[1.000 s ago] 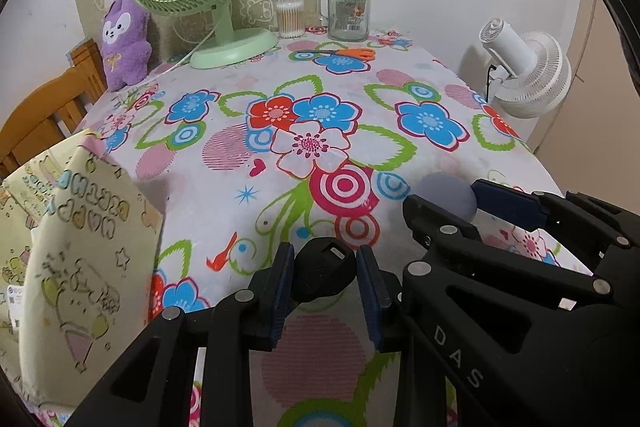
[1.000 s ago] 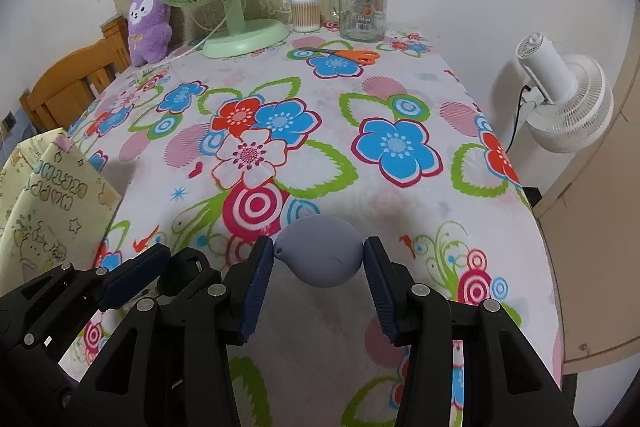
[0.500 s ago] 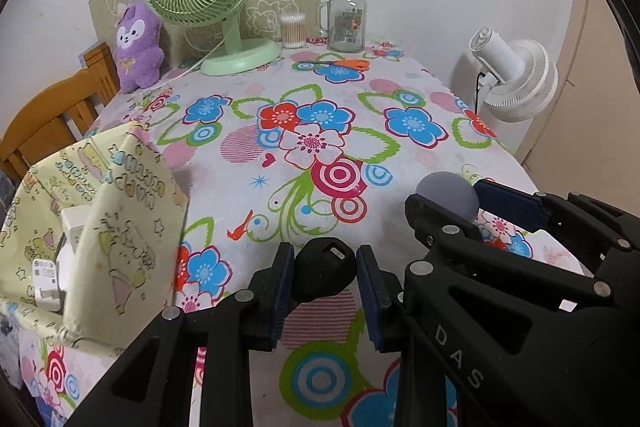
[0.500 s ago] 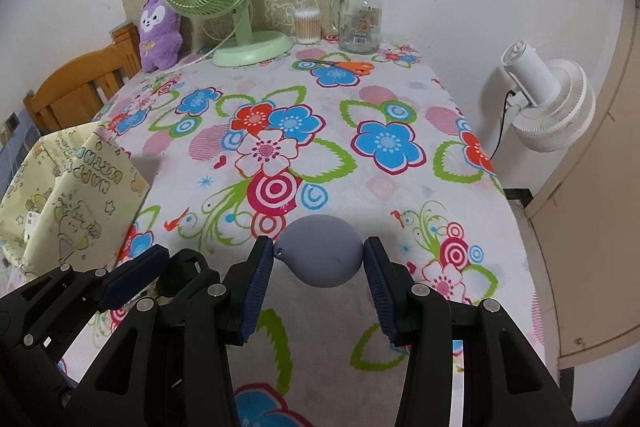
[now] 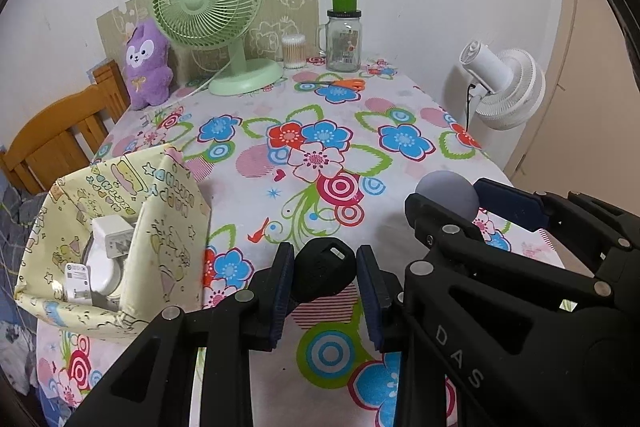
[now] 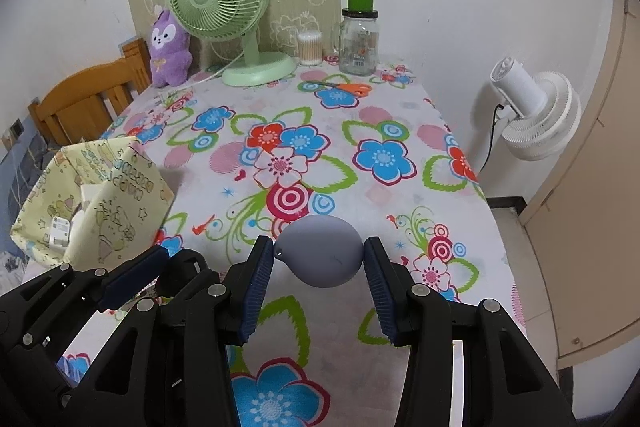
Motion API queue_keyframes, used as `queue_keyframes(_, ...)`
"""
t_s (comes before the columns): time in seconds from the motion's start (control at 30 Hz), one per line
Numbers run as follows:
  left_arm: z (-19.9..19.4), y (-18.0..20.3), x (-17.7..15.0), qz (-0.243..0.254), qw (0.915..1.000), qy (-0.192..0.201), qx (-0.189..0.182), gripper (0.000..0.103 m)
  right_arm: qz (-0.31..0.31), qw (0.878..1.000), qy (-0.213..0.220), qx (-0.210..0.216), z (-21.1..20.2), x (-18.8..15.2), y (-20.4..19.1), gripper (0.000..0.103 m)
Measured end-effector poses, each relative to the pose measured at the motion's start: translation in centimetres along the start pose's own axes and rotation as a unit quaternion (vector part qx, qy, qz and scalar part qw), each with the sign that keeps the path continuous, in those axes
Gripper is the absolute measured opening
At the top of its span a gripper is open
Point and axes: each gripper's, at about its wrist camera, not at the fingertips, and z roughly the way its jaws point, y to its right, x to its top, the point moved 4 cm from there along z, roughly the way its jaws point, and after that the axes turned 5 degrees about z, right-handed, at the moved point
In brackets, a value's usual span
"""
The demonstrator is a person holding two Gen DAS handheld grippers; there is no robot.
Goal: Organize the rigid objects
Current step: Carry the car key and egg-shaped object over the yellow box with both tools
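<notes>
Crosswise, the right tool (image 6: 319, 261) pinches a grey bulb (image 6: 320, 251), nub leftward; left tool (image 5: 323, 273) clamps a black fob (image 5: 322, 269).

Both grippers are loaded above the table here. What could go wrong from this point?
1. The right gripper pinches the rounded grey bulb at its sides only; it may squirt out.
2. The two grippers sit close together; the left gripper, holding a black object, may bump the right.
3. The yellow fabric bin sits at the table edge; a careless drop could tip it.
</notes>
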Motion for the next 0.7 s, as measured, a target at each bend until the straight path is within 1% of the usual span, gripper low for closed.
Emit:
queue_keyframes(0.47,-2.8,-1.9,0.8,0.002,0.9998,0.015,0.015,0.032,-0.006,1.000,0.017,0.012,-2.5,1.3,-2.4,0.050)
queue_keyframes(0.7,-3.5,-3.0,1.2,0.002,0.9996,0.020,0.021,0.032,-0.013,0.999,0.023,0.022,-3.0,1.9,-3.9,0.050)
